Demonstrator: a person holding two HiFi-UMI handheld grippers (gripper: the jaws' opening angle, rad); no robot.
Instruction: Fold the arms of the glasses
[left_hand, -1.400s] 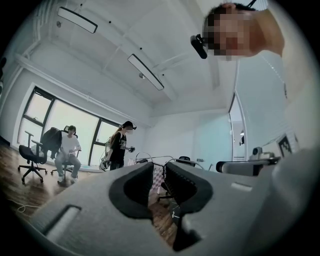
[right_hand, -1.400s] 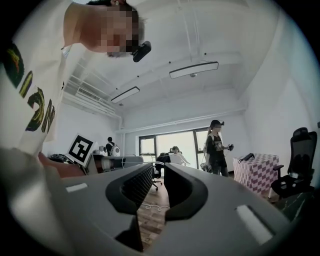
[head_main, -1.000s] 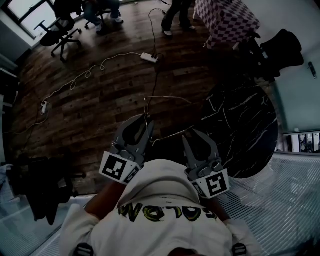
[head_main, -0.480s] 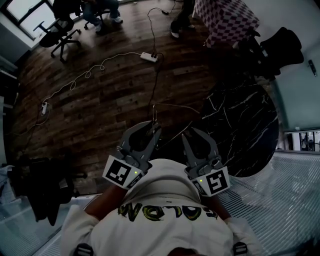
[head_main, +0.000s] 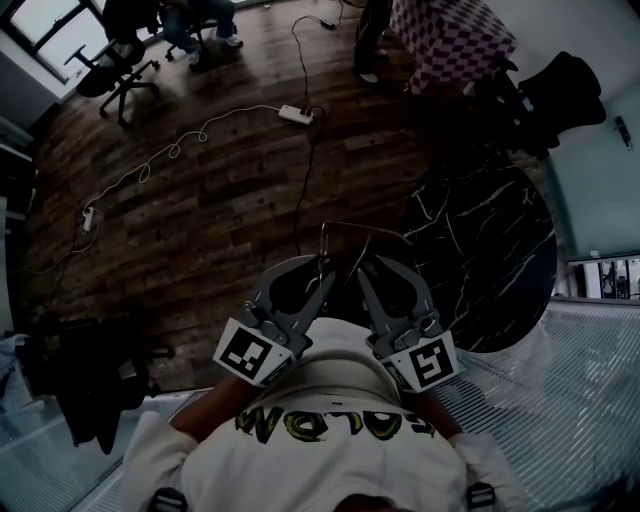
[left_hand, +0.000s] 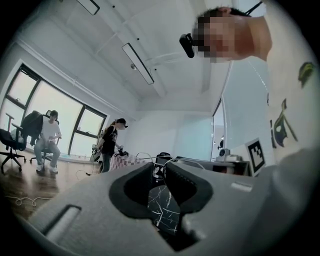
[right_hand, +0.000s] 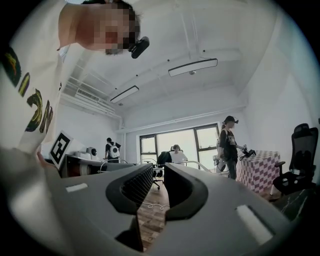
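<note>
Floor (head_main: 200, 200): dark wood planks, long and narrow, with a dull sheen.
Table (head_main: 500, 250): round black top veined with thin white lines like marble, at the right.
Shirt (head_main: 330, 420): pale cloth with yellow-green lettering, filling the lower edge of the head view.
Checked cloth (head_main: 450, 40): small light and dark squares, draped at the top.
Office chair (head_main: 115, 70): black, on a star base, top left.
Cable (head_main: 200, 135): thin and white, snaking across the planks to a white power strip (head_main: 295, 115).
Left gripper (left_hand: 161, 167): grey moulded plastic, ribbed inner pads, jaws clenched on the frame at their tips.
Right gripper (right_hand: 158, 170): same grey shells, jaws released with a narrow slit between them and wood floor showing through; its tips are just beside the left gripper's.
Glasses (head_main: 350, 227): fine pale wire, held in the air over the floor in front of the person, wire running out to both sides of the left tips.
</note>
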